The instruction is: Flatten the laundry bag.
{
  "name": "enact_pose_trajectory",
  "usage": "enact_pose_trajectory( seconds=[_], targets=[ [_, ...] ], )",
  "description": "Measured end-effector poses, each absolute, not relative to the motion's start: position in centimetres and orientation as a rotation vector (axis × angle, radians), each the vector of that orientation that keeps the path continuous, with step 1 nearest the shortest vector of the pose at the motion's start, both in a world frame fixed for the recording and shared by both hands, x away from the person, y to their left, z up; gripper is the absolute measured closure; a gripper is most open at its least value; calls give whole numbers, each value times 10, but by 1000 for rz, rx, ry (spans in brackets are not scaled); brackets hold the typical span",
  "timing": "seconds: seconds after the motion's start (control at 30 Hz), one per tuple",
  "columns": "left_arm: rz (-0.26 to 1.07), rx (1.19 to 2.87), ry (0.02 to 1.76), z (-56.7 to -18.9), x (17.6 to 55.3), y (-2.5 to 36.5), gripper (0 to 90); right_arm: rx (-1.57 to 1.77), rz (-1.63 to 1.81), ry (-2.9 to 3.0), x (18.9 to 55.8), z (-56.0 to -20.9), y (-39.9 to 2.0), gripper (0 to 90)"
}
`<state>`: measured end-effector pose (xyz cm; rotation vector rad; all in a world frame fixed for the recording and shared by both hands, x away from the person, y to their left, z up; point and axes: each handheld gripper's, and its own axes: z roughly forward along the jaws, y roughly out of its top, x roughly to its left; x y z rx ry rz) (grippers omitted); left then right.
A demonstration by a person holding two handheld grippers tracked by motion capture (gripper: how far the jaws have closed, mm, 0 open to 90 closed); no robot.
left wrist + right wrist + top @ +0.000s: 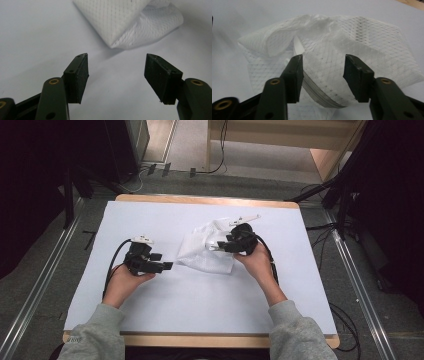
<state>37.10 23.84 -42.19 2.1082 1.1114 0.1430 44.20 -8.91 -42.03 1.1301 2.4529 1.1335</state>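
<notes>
though crumpled, white mesh bag (207, 249)

a crumpled white mesh bag (207, 247) lies mid-frame on the white table (165, 305). the right gripper (223, 245) rests over its right edge; the left gripper (167, 266) sits just beside its lower left corner.

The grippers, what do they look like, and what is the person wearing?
Each gripper, left gripper and right gripper, is black, with two flat dark pads on arms with brass-ringed holes. A black cable trails from each. The person's sleeves are light grey.
</notes>
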Motion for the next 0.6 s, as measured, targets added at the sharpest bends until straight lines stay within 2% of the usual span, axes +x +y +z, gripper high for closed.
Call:
enact_pose_trajectory(
  seconds=[0.13,0.2,0.27,0.4,0.5,0.53,0.57,0.6],
  targets=[
    [150,2106,1081,-422,387,223,370,1109,1133,2427,447,-427,-88,358],
    [150,2085,1072,-424,395,217,361,1138,1138,2473,452,-438,-83,316],
    [133,2080,1061,-428,402,210,355,1153,1129,2497,452,-442,-82,317],
    [117,2099,1061,-441,413,197,345,1162,1111,2541,452,-452,-79,365],
    [152,2167,1067,-449,417,190,358,1156,1094,2567,449,-457,-77,442],
    [170,2179,1080,-451,418,188,379,1151,1089,2575,448,-459,-76,464],
    [167,2184,1086,-453,419,188,454,1154,1089,2580,446,-461,-76,553],
    [168,2181,1095,-454,420,188,454,1154,1089,2580,446,-461,-76,553]
  ],
)
